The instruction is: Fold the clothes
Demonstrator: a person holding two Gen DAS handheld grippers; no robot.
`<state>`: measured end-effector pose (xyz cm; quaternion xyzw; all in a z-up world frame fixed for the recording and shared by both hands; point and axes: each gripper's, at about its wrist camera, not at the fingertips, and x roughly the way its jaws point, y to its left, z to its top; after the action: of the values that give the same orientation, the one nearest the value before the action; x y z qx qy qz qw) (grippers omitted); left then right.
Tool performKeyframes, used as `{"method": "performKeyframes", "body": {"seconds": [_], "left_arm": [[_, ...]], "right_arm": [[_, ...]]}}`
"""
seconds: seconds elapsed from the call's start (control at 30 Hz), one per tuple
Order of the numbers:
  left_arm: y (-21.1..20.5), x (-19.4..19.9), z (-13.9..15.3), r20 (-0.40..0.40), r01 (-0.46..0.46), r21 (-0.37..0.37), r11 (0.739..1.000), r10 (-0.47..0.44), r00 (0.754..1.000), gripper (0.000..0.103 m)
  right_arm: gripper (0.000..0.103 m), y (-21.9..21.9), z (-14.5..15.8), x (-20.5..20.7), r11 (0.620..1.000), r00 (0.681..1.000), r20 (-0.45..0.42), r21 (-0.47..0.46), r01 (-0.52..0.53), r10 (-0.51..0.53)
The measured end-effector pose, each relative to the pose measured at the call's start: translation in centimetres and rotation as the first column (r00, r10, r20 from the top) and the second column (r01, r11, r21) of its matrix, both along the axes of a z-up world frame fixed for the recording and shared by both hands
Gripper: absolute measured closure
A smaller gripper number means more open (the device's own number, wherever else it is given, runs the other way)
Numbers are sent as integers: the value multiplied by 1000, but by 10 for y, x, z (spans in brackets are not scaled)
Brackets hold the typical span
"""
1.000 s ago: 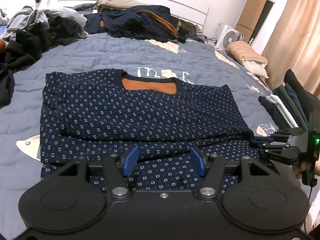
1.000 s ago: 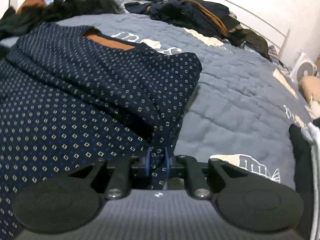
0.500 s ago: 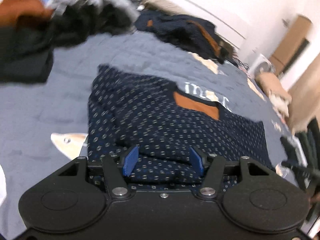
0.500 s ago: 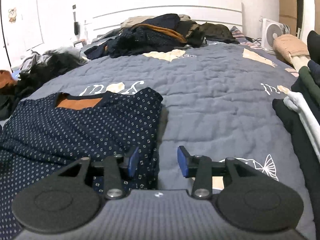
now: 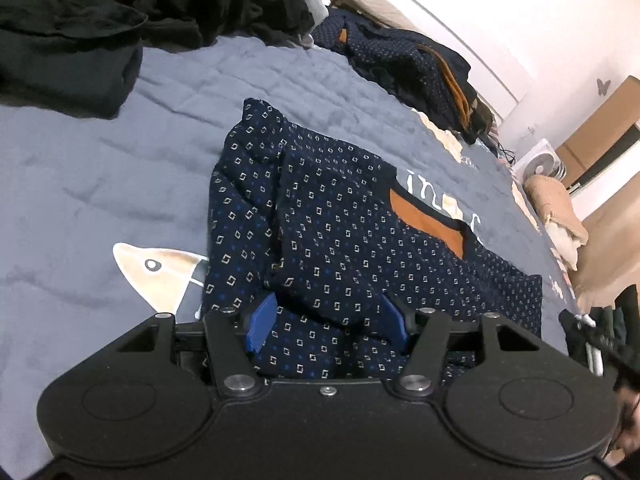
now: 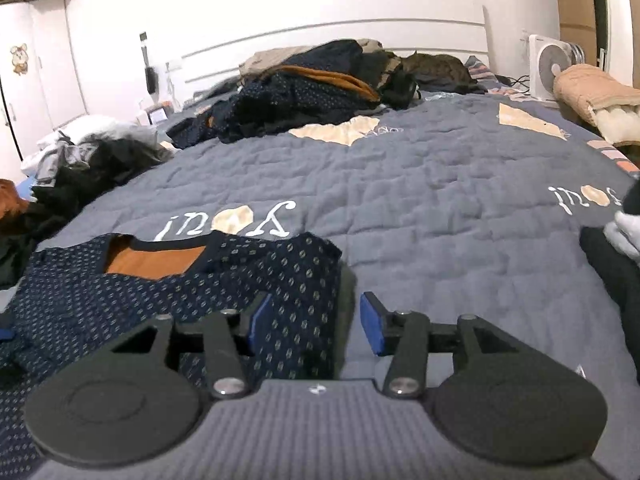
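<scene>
Left wrist view: the left gripper (image 5: 326, 322) straddles a fold of the sweater (image 5: 360, 240) lying on the bed (image 5: 100, 168), fingers spread. The right gripper (image 6: 316, 326) gapes empty at its edge. Snagging one layer could undo folds.

upside-down word "youi" stitched on blue quilt (image 6: 400, 184), twice
</scene>
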<state>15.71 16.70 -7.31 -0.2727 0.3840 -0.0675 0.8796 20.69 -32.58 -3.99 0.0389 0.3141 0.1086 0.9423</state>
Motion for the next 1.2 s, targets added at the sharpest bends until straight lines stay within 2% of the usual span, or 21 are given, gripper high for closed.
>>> {"method": "performKeyframes", "body": {"seconds": [0.17, 0.33, 0.4, 0.47, 0.5, 0.57, 0.67, 0.77, 0.83, 0.9, 0.93, 1.03, 1.1, 1.2], "left_arm": [[3, 6, -4, 1, -7, -29, 1000, 7, 1000, 47], [8, 13, -12, -5, -1, -49, 999, 0, 1000, 48], [10, 13, -13, 1, -17, -57, 998, 17, 1000, 55], [13, 13, -15, 0, -38, -54, 998, 39, 999, 73], [14, 13, -17, -7, -41, -60, 997, 41, 999, 75], [17, 14, -19, -15, -48, -67, 997, 47, 999, 90], [19, 13, -11, -14, -37, -39, 999, 37, 999, 96], [27, 10, 6, 26, -41, -31, 999, 42, 999, 97], [27, 10, 8, 18, -15, -22, 1000, 15, 1000, 97], [25, 12, 8, -5, 10, 3, 1000, -10, 1000, 96], [23, 14, 4, -29, 27, 19, 999, -26, 999, 92], [24, 15, -3, -68, 15, 25, 1000, -14, 998, 89], [26, 14, 3, -46, 0, 39, 999, 1, 999, 84], [31, 8, 15, 24, -76, 83, 994, 74, 997, 73]], "right_arm": [[55, 13, -5, 34, 999, 1000, -18, -27, -17, 17], [55, 20, -14, 62, 1000, 998, -59, 15, -5, 6], [58, 21, -21, 71, 999, 996, -88, 37, 3, 1], [80, 19, -24, 74, 998, 995, -97, 49, 26, -21], [94, 18, -25, 75, 998, 994, -102, 55, 38, -32], [95, 15, -28, 78, 996, 992, -112, 66, 61, -54], [96, 12, -33, 83, 992, 988, -127, 83, 97, -86], [96, 8, -38, 88, 986, 983, -142, 100, 132, -117], [96, 6, -41, 91, 982, 979, -153, 110, 155, -138], [96, 4, -45, 94, 977, 974, -167, 121, 174, -153], [95, 3, -48, 96, 977, 972, -181, 125, 172, -148], [93, 3, -45, 95, 982, 976, -181, 120, 148, -125], [91, 1, -36, 89, 984, 979, -168, 120, 133, -112], [84, -2, -14, 71, 987, 989, -115, 121, 107, -93]]}}
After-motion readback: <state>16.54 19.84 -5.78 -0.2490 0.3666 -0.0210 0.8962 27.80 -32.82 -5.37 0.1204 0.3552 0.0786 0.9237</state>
